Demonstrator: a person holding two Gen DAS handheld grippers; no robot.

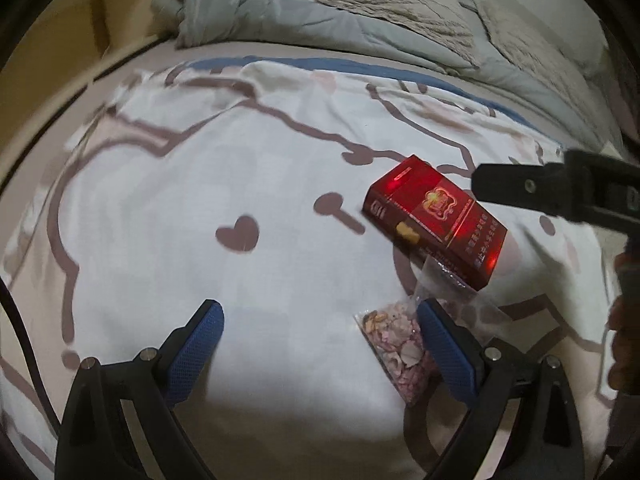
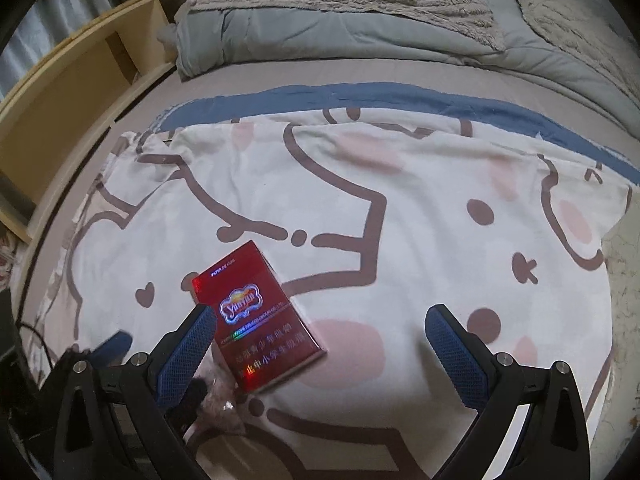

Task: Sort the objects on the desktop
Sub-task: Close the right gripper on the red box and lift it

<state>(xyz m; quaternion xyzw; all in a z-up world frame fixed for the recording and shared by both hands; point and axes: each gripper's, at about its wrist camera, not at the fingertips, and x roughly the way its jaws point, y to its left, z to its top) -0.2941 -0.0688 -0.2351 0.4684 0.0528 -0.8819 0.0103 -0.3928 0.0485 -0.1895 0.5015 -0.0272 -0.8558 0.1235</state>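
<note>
A red cigarette pack (image 1: 436, 224) lies flat on the white cartoon-print blanket (image 1: 240, 184). A small clear bag of pink and tan shells (image 1: 396, 348) lies just below it, its top edge tucked under the pack. My left gripper (image 1: 320, 320) is open and empty, its right finger over the bag. My right gripper (image 2: 320, 324) is open and empty; the pack (image 2: 256, 316) lies by its left finger, the bag (image 2: 224, 404) partly hidden behind it. The right gripper's body (image 1: 560, 192) shows at the right edge of the left wrist view.
The blanket (image 2: 400, 216) covers a bed. A grey-blue duvet (image 2: 360, 32) is bunched at the far end. A wooden shelf unit (image 2: 72, 92) stands along the left side. A dark cable (image 1: 20, 332) runs at the left edge.
</note>
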